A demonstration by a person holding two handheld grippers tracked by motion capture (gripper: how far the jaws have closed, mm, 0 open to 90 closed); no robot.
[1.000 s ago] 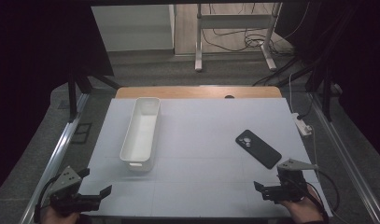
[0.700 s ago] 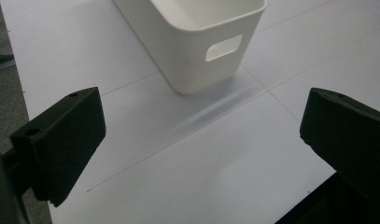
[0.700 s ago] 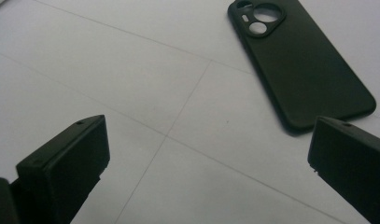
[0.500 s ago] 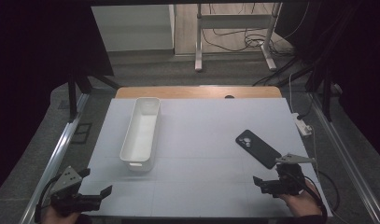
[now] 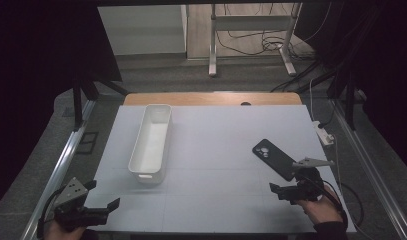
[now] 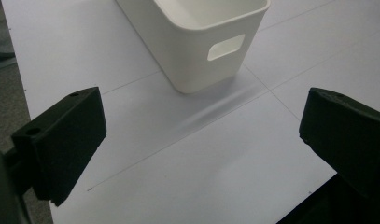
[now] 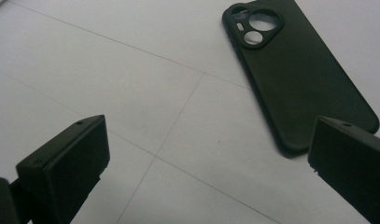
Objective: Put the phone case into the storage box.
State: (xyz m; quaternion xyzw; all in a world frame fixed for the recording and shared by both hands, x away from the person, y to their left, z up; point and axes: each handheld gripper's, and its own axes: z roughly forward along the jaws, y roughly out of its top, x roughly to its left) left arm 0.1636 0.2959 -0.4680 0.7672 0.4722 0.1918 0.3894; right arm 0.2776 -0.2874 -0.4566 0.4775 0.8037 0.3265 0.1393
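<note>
A black phone case [image 5: 273,158] lies back up on the white table [image 5: 216,145] at the right, camera cut-outs toward the far side. My right gripper [image 5: 283,193] hovers just on the near side of it, open and empty. In the right gripper view the phone case [image 7: 295,70] lies ahead and to the right of the right gripper [image 7: 208,149], its near corner close to the right jaw. A long white bin [image 5: 151,142] stands empty left of centre. Near the front left corner my left gripper [image 5: 102,195] is open. The bin's handle end [image 6: 206,42] lies ahead of the left gripper [image 6: 201,112].
A power strip [image 5: 323,132] lies by the table's right edge. Metal rails run along both sides. A wooden strip [image 5: 211,98] borders the far edge, with desk legs and cables on the floor beyond. Bare table lies between the bin and the phone case.
My right gripper has edged forward and slightly left, closer to the phone case. The left gripper, bin and case have not moved.
</note>
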